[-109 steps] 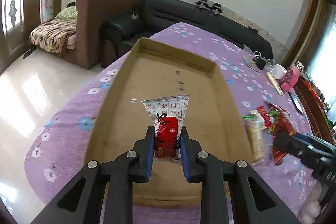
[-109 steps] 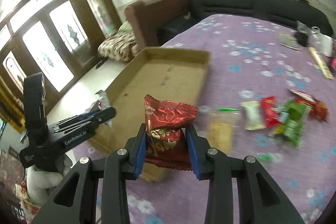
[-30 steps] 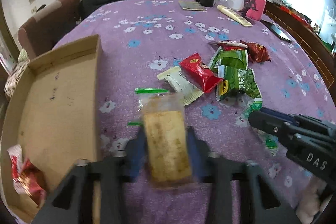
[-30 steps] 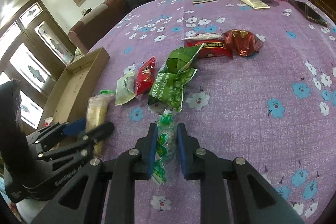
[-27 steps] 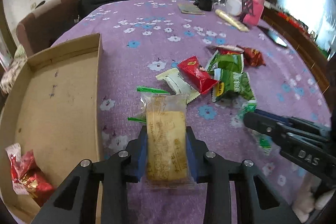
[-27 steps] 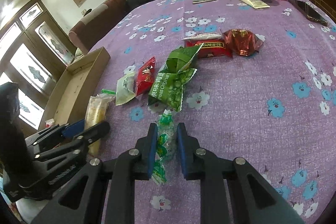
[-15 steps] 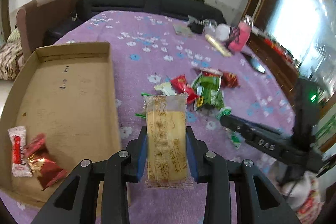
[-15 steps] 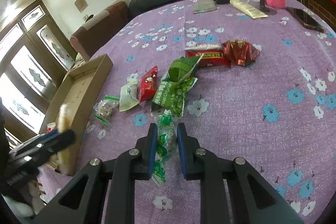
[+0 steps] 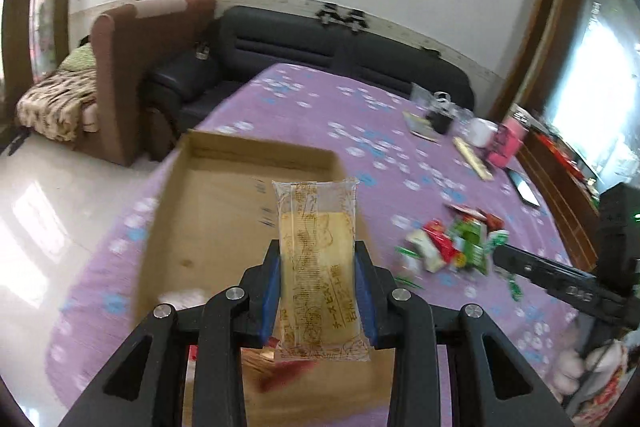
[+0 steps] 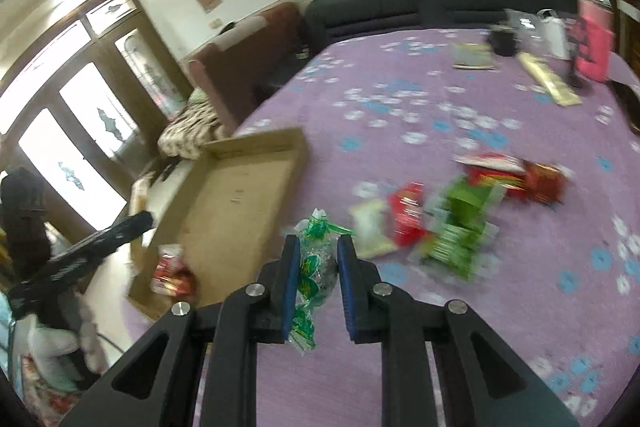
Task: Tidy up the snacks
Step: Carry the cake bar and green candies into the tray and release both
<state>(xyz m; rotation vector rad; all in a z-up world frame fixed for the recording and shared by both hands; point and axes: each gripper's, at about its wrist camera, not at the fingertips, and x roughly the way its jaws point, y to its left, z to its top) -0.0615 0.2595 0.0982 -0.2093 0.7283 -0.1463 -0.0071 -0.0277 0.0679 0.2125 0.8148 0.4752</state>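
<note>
Both hands have swung from the snack pile toward the cardboard tray [image 9: 208,211]. Left gripper [image 9: 316,291] clamps a clear-wrapped yellow cake bar [image 9: 316,267] above the tray; its print is unreadable. Right gripper [image 10: 318,267] pinches a crinkly green-and-clear packet [image 10: 316,259] over the purple flowered cloth [image 10: 520,307]. Loose red and green packets [image 10: 452,223] lie nearby, blurred.

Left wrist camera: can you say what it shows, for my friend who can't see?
The left gripper clamps a long yellow cake in a clear wrapper, held above a shallow brown cardboard tray on a purple flowered tablecloth. Red and green snack packets lie scattered to the right.
</note>
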